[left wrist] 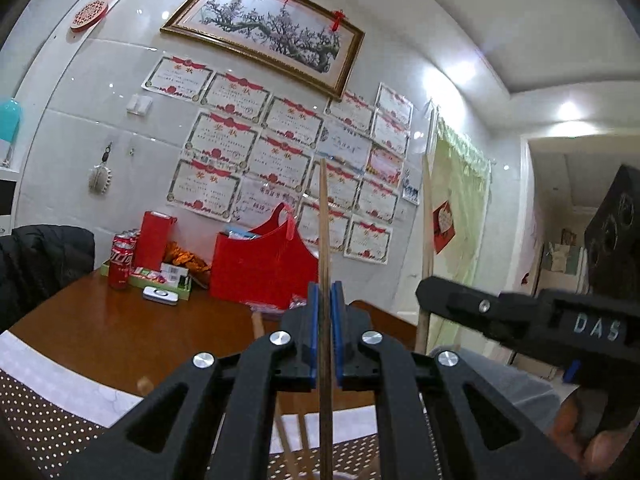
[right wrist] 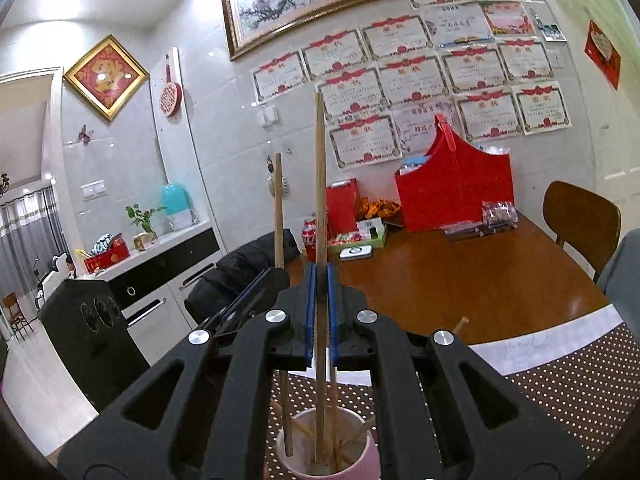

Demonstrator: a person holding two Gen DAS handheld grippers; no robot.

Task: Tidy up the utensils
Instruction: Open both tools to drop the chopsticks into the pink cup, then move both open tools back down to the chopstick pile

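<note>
Both grippers (left wrist: 325,332) (right wrist: 319,312) level, chopsticks (right wrist: 320,184) upright

Brown wooden table (right wrist: 460,296), glossy top, pale marbled band along the near edge. Near end: brown mat with white dots (right wrist: 568,392) lying on it; pink cup (right wrist: 360,460) stands on the mat with chopsticks in it. Far end by the wall: red bag (right wrist: 452,196), red box (right wrist: 342,204), red cola cans (left wrist: 120,264), green tray (right wrist: 360,236) holding small packets, white oval case (right wrist: 355,253) just in front of the tray, clear plastic packets (right wrist: 486,220) right of the bag. Black jacket (left wrist: 40,268) at the far left edge.
</note>
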